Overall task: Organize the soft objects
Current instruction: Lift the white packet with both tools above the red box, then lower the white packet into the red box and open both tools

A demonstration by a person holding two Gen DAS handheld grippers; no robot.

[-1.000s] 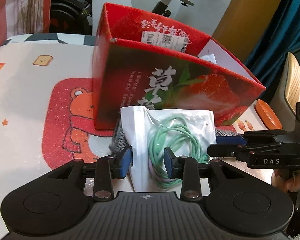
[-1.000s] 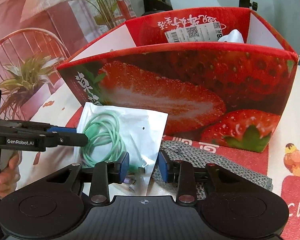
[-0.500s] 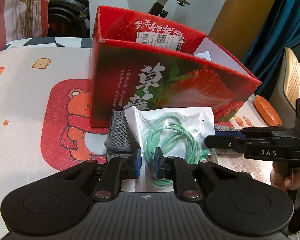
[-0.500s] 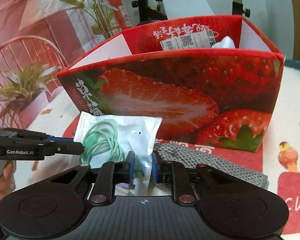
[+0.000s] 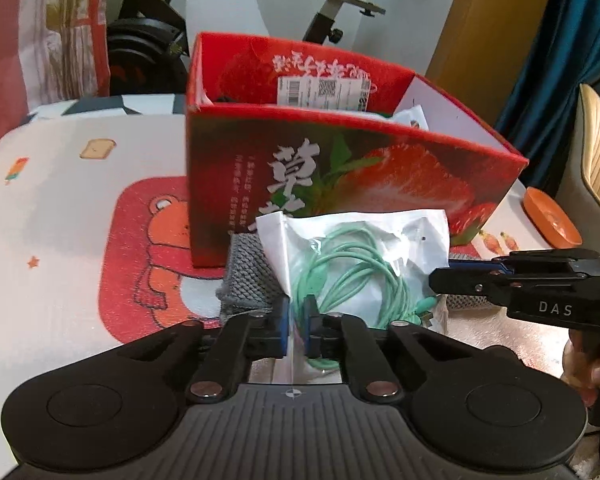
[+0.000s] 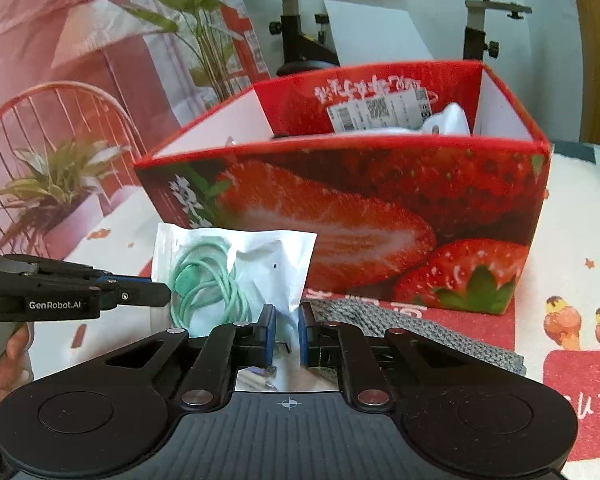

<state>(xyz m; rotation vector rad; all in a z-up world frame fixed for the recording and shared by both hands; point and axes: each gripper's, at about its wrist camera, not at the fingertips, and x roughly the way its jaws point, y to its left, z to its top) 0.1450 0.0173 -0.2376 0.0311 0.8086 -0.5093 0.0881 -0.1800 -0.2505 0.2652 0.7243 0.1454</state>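
A clear plastic bag with a coiled green cable [image 5: 356, 268] is held up in front of the red strawberry box [image 5: 340, 176]. My left gripper [image 5: 296, 320] is shut on the bag's lower left edge. My right gripper [image 6: 286, 328] is shut on the bag's [image 6: 236, 272] lower right edge. A grey knitted cloth [image 5: 248, 276] lies on the mat under the bag; it also shows in the right wrist view [image 6: 412, 332]. The box [image 6: 360, 216] holds a white bag [image 6: 448, 120] inside.
The table has a cartoon mat with a red bear patch [image 5: 148, 248]. An orange dish [image 5: 552, 224] and a beige chair [image 5: 596, 168] stand at the right. An exercise bike [image 5: 340, 4] and a plant banner [image 6: 60, 184] are behind the box.
Both grippers closed from open onto the cable bag's lower edges and lifted it slightly, and the views pulled back from the box.
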